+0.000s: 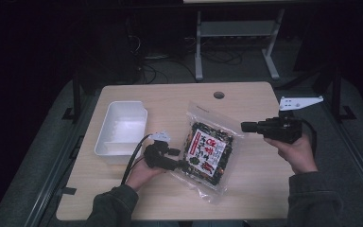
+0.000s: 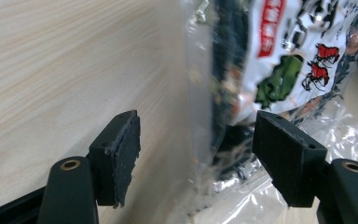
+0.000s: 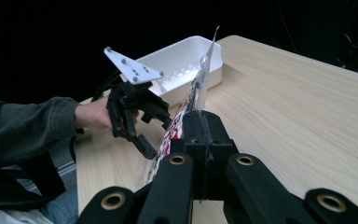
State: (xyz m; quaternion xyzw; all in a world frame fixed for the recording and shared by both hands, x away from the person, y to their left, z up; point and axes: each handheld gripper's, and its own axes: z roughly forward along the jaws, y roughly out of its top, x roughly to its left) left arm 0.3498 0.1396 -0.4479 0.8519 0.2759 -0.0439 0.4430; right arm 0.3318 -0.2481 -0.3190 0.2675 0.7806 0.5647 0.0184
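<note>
A clear snack bag (image 1: 208,149) with a dark, red and white label sits in the middle of the wooden table (image 1: 260,189). My right gripper (image 1: 243,126) comes in from the right and is shut on the bag's right edge. In the right gripper view the bag (image 3: 200,84) stands up edge-on out of my right gripper (image 3: 204,123). My left gripper (image 1: 185,164) is at the bag's lower left corner. In the left gripper view my left gripper (image 2: 196,140) is open, with the bag's clear edge (image 2: 298,46) running between its jaws.
A white plastic bin (image 1: 123,103) stands on the left part of the table, just behind my left hand, and shows as the bin (image 3: 186,51) in the right gripper view. A round cable hole (image 1: 219,95) sits near the table's far edge. Dark floor and desk legs lie beyond.
</note>
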